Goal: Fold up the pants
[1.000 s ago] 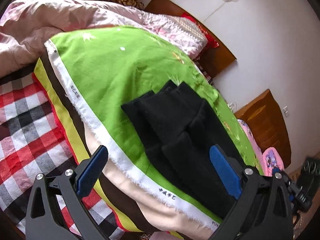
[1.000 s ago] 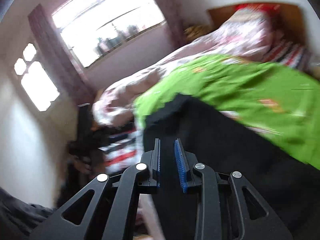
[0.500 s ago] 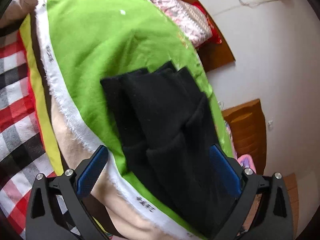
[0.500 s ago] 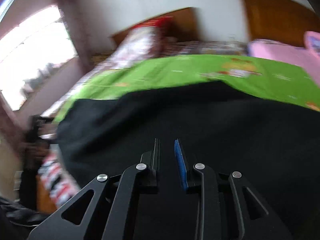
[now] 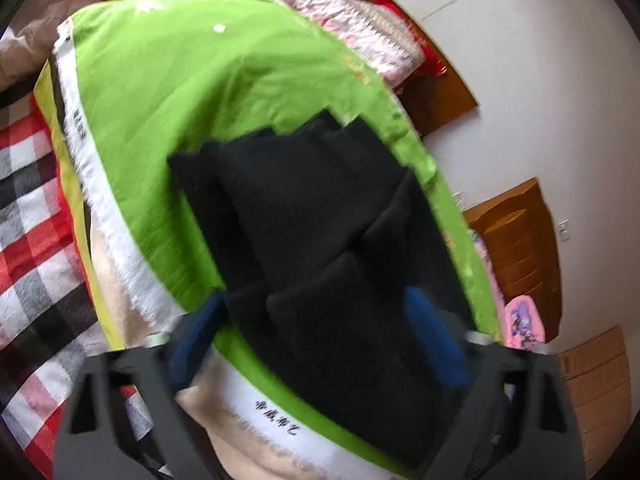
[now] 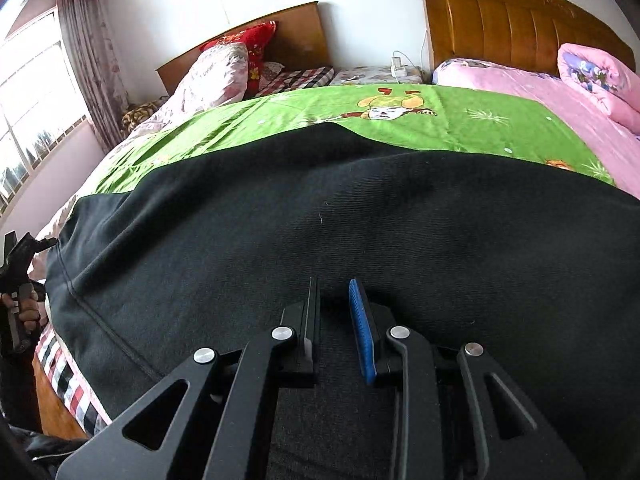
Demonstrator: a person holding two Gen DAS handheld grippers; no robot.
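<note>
While the right gripper hangs low over the black pants, its jaws stand a narrow slit apart with no cloth visibly pinched between them; they hold nothing. The left gripper has just been closing its jaws, which straddle the near folds of the pants but are not yet pressing on them, so it too is open. The garment lies bunched in overlapping layers on the green sheet, which covers the near bed. To do this grab well, I judge the left jaws should close on a single clean edge, not on the whole stack, or the layers will drag together; the right should part wider before it bites. Counting: one pair of pants, two grippers, one green sheet. Farther off, the right wrist view shows two wooden headboards, one red pillow and one rolled pink quilt.
</note>
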